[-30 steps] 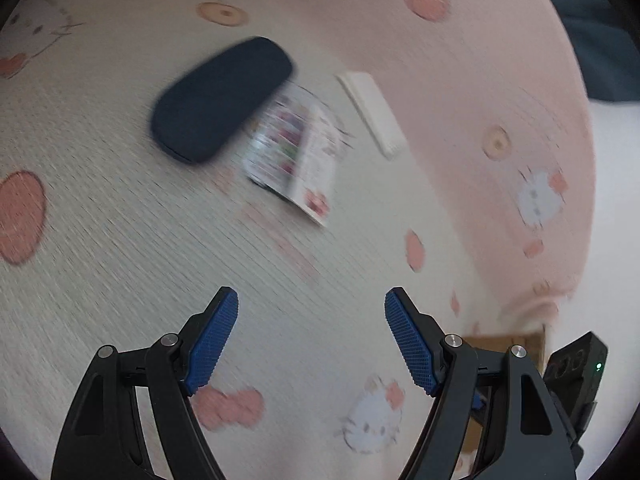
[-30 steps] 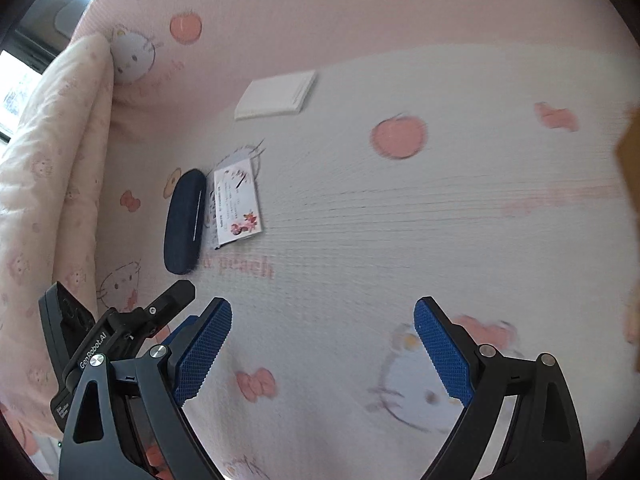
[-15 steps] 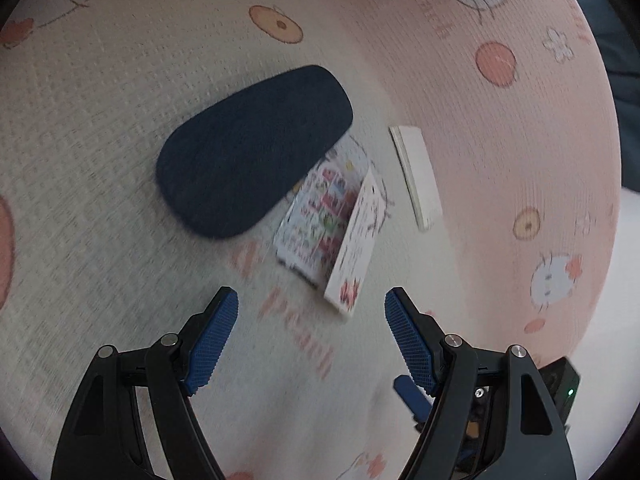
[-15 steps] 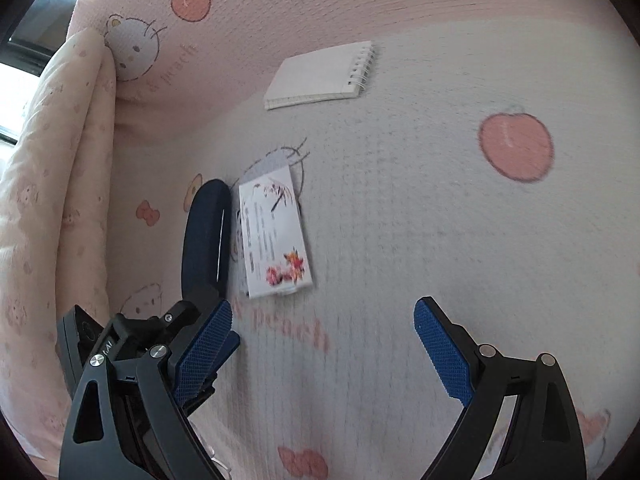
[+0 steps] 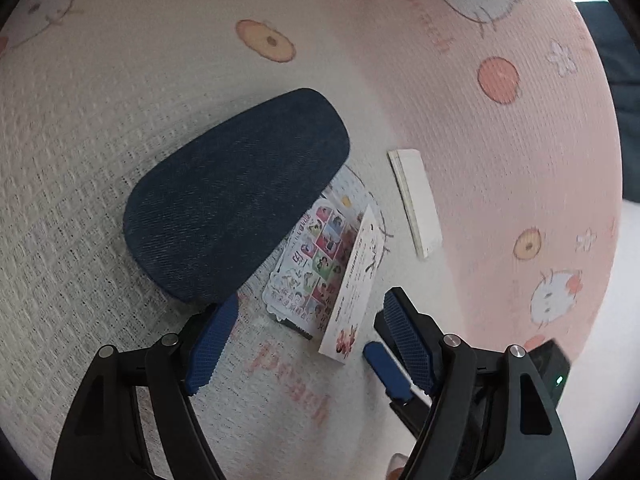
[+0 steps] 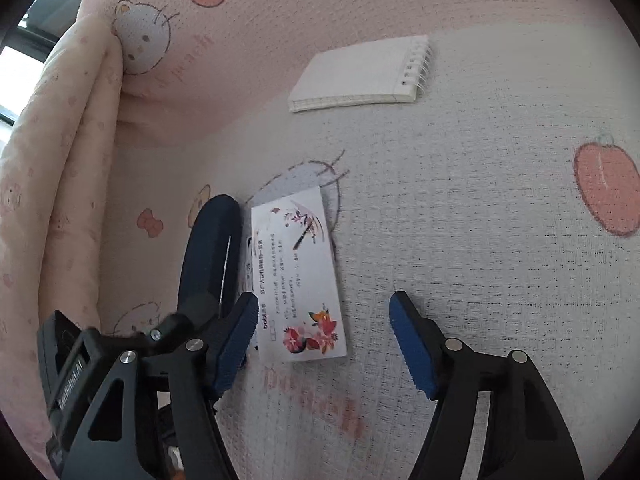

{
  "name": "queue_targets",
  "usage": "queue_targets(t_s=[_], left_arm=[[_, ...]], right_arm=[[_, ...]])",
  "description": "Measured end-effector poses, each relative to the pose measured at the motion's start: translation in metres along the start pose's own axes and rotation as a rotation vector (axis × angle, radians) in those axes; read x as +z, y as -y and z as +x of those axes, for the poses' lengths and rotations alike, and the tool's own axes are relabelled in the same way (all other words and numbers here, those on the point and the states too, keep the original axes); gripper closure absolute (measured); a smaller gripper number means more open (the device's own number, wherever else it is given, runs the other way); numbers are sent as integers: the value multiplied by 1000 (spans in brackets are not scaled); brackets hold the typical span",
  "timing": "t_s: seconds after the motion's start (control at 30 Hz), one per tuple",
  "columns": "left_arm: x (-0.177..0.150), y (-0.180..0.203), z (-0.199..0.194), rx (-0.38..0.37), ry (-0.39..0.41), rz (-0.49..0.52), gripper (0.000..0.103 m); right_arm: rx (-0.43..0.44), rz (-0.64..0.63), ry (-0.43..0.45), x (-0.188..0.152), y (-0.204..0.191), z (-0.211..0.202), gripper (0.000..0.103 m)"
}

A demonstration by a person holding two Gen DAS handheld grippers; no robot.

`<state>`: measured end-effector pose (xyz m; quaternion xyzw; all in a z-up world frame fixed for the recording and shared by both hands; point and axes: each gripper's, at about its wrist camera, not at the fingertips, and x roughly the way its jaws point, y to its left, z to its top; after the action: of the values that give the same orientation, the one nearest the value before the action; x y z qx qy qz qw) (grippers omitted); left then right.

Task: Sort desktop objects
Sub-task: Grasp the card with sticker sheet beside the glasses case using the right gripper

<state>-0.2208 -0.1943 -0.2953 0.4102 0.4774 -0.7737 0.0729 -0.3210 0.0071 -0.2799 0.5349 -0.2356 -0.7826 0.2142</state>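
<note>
A dark blue fabric case (image 5: 236, 196) lies on the patterned cloth; it also shows edge-on in the right wrist view (image 6: 212, 256). Beside it lie a white card with flowers (image 6: 300, 276) and, partly under it, a colourful sticker sheet (image 5: 308, 276). The card shows in the left wrist view too (image 5: 354, 280). A white spiral notepad (image 6: 360, 74) lies farther back, seen edge-on in the left wrist view (image 5: 416, 204). My left gripper (image 5: 308, 340) is open, just short of the sheet and card. My right gripper (image 6: 324, 340) is open, with the card's near end between its fingers.
The pink and white cartoon-print cloth (image 6: 500, 220) rises into a wall behind the notepad. A folded padded quilt (image 6: 56, 184) stands at the left in the right wrist view. The right gripper's blue finger (image 5: 384, 368) shows beside my left gripper.
Both grippers have moved forward and closer to the case, card and sticker sheet, which now fill the views. Both stay open. The objects have not moved.
</note>
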Motion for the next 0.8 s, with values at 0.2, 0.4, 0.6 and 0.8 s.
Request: queue_targets(t_s=[0.2,0.4,0.6,0.8], left_arm=[[-8,-1,7,-27,-36,-16,52],[-16,0,16,-45,-121,-13,85],[-26,-5,11,-46,-113,-54,89],[-21,-13,9,-47,-129,-121,87]], right_arm=[[-3,1,18,-5,1,6,72],[27,22,-18,-11,9,5,90],[10,-27,-40,-29,7,-10,94],[5,-15,-50,-18,13,-21,93]])
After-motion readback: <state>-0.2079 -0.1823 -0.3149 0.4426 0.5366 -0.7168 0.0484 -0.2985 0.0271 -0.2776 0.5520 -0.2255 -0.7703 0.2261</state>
